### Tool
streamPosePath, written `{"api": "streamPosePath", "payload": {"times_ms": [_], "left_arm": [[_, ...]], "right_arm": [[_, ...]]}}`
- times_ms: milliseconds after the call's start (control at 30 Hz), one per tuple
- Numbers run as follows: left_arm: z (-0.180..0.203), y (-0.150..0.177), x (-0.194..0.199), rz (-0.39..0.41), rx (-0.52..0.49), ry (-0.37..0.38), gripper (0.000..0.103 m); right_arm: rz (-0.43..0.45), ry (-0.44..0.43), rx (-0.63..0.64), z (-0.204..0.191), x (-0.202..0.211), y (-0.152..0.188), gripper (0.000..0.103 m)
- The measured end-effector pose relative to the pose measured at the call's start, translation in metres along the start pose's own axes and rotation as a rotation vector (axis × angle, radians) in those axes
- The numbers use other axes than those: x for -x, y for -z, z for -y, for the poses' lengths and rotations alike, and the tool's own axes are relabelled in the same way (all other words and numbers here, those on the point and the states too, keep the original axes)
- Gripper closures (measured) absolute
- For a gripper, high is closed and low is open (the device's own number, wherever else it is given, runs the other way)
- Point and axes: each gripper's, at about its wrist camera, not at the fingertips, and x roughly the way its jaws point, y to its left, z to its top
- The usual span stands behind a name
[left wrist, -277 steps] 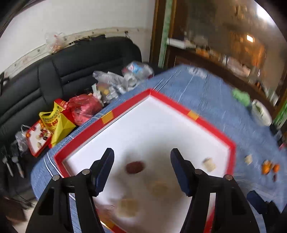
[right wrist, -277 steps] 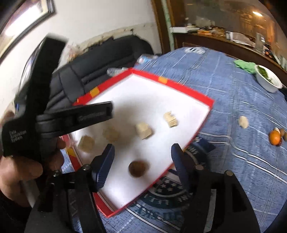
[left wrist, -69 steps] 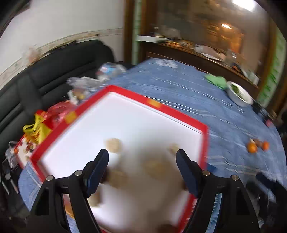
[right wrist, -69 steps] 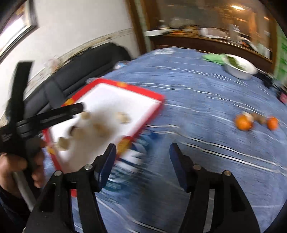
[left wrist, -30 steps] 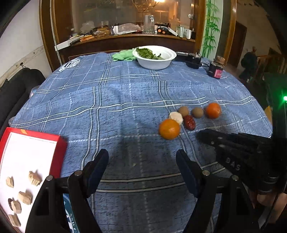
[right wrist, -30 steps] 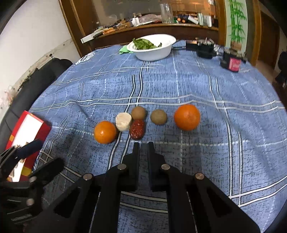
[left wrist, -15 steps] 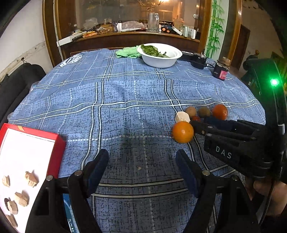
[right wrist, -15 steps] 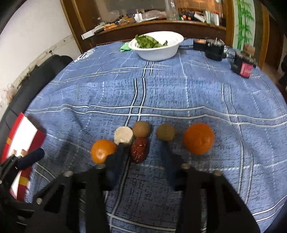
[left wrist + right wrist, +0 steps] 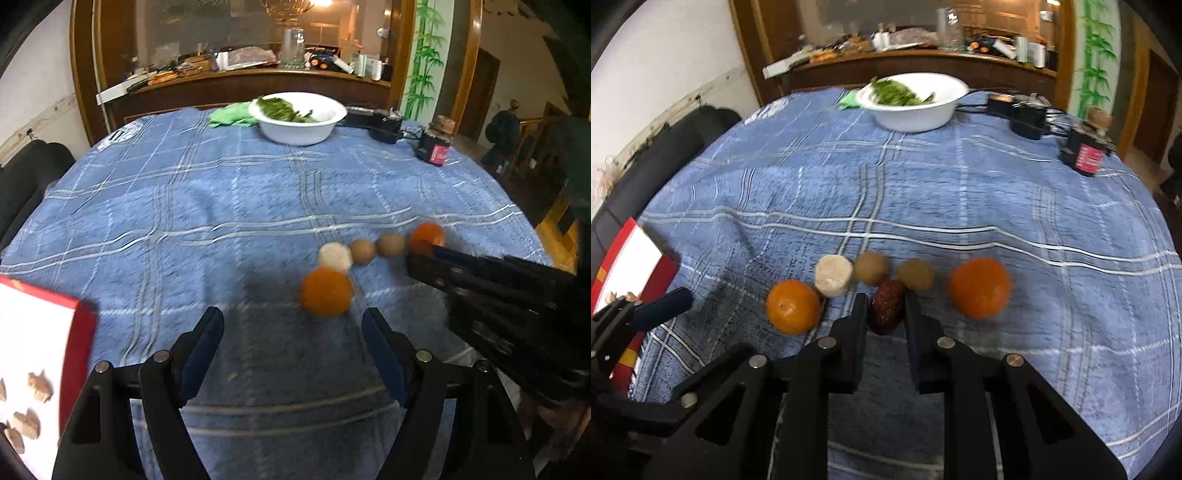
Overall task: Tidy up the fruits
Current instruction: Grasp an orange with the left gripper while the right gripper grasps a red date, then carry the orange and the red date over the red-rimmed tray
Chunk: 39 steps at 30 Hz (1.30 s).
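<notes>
A row of fruit lies on the blue checked tablecloth (image 9: 923, 192): a small orange (image 9: 793, 305), a pale round piece (image 9: 834, 275), two brown round fruits (image 9: 872, 266) (image 9: 916, 274), a dark red date (image 9: 886, 306) and a bigger orange (image 9: 979, 287). My right gripper (image 9: 885, 306) has its fingers close on both sides of the date, which rests on the cloth. My left gripper (image 9: 291, 332) is open and empty, just short of the small orange (image 9: 326, 291). The red-rimmed white tray (image 9: 79, 332) with several tan pieces (image 9: 38, 386) is at the left.
A white bowl of greens (image 9: 913, 105) and a green cloth (image 9: 232, 114) sit at the table's far side. A black charger (image 9: 1027, 118) and a dark jar (image 9: 1087, 147) stand at the far right. A black sofa (image 9: 665, 147) lies beyond the left edge.
Both grippers swung away from the tray to the fruit row. The right gripper moved forward and closed in around the date. The left gripper came nearer to the small orange.
</notes>
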Motion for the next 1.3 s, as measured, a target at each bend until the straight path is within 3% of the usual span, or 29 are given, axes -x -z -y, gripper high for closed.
{"api": "streamPosePath", "payload": {"times_ms": [133, 200, 267, 933, 1300], "left_arm": [[0.012, -0.008, -0.015, -0.006, -0.016, 0.014, 0.028], [0.016, -0.008, -0.030, -0.057, -0.028, -0.006, 0.067], [0.017, -0.005, -0.031, -0.035, -0.037, -0.039, 0.072], [-0.002, 0.047, 0.053, -0.030, 0.015, -0.032, 0.073], [-0.024, 0.071, 0.074, -0.037, 0.053, -0.050, 0.073]], "right_arm": [[0.043, 0.015, -0.044, 0.020, 0.024, 0.004, 0.082], [0.057, 0.017, -0.067, 0.028, 0.033, 0.007, 0.082], [0.065, 0.013, -0.081, 0.032, 0.040, 0.012, 0.082], [0.046, -0.032, -0.015, -0.022, 0.076, 0.068, 0.082], [0.061, -0.053, 0.003, -0.052, 0.093, 0.084, 0.082]]}}
